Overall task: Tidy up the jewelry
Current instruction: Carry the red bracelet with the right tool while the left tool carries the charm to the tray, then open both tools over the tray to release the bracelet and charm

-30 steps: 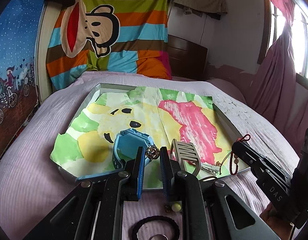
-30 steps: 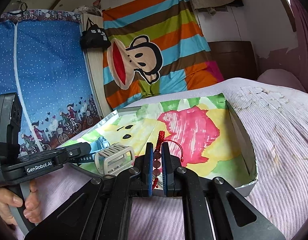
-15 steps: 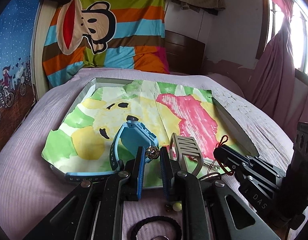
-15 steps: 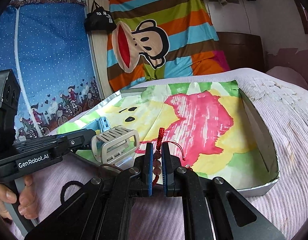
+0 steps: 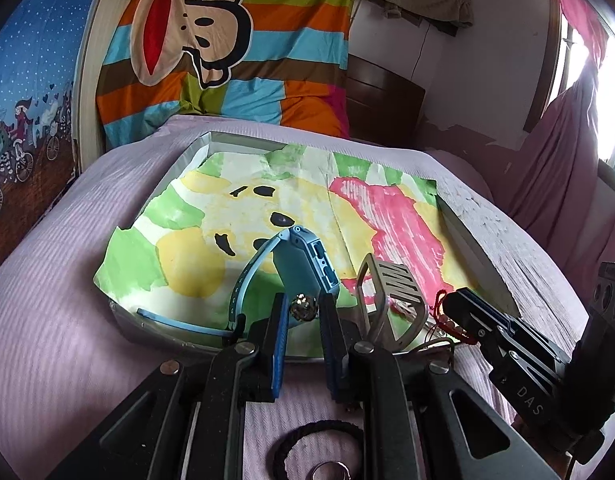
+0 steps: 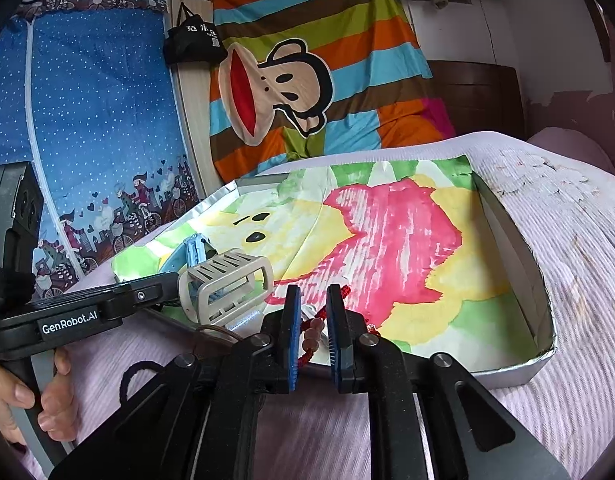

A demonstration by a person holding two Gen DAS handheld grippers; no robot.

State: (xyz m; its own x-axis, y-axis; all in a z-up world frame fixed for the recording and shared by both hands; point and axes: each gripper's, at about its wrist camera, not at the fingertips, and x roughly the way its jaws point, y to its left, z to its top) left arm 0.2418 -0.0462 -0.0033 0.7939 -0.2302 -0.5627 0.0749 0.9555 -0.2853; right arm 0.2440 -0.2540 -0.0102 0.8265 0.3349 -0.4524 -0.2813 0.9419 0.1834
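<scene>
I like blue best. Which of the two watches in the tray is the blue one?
The blue watch is the one nearer the tray's middle, standing on its edge with its strap curving down. The other watch band, beside it, is pale grey and slotted.

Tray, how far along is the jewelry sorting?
Done: blue watch and beige band sit at the tray's front. In hand: red bracelet between the open right gripper's fingers, at the tray's edge. Left: black hair tie on the bed.

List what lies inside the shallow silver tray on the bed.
The tray holds a painted paper sheet, a blue watch and a grey watch band. A red bead string drapes over its near edge. The paper hides the tray floor.
</scene>
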